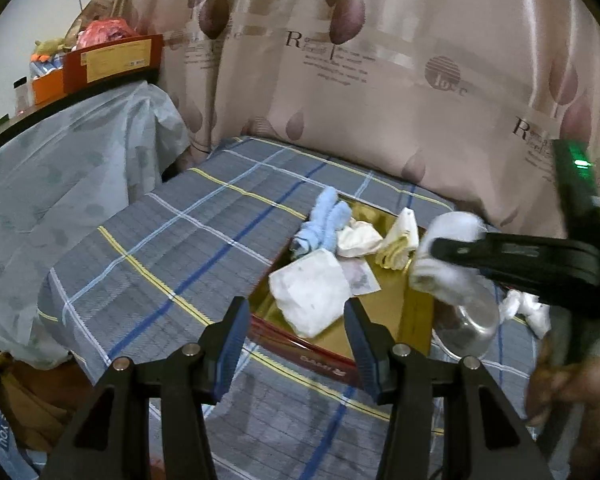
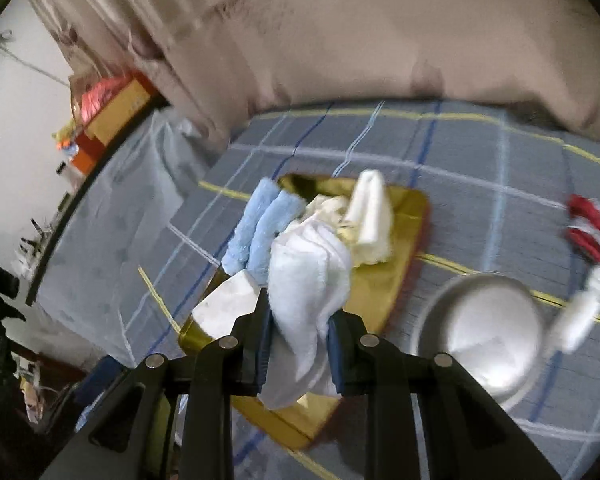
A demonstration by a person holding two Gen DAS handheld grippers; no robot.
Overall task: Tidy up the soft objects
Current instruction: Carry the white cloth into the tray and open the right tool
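Left wrist view: the left gripper (image 1: 296, 340), jaws apart and empty, hovers at bottom centre over a gold tray (image 1: 392, 304) of cloths. Right wrist view: the right gripper (image 2: 298, 340) clenches a white towel (image 2: 308, 276) above the tray (image 2: 380, 284), centre frame.

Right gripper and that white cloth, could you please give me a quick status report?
Right gripper shut on white cloth, above gold tray. Left gripper open, empty, near tray's edge. Metal bowl beside tray, not in the way.

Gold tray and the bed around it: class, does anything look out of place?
Yes. A blue cloth hangs over the gold tray's rim, and a white cloth lies outside it beside a metal bowl.
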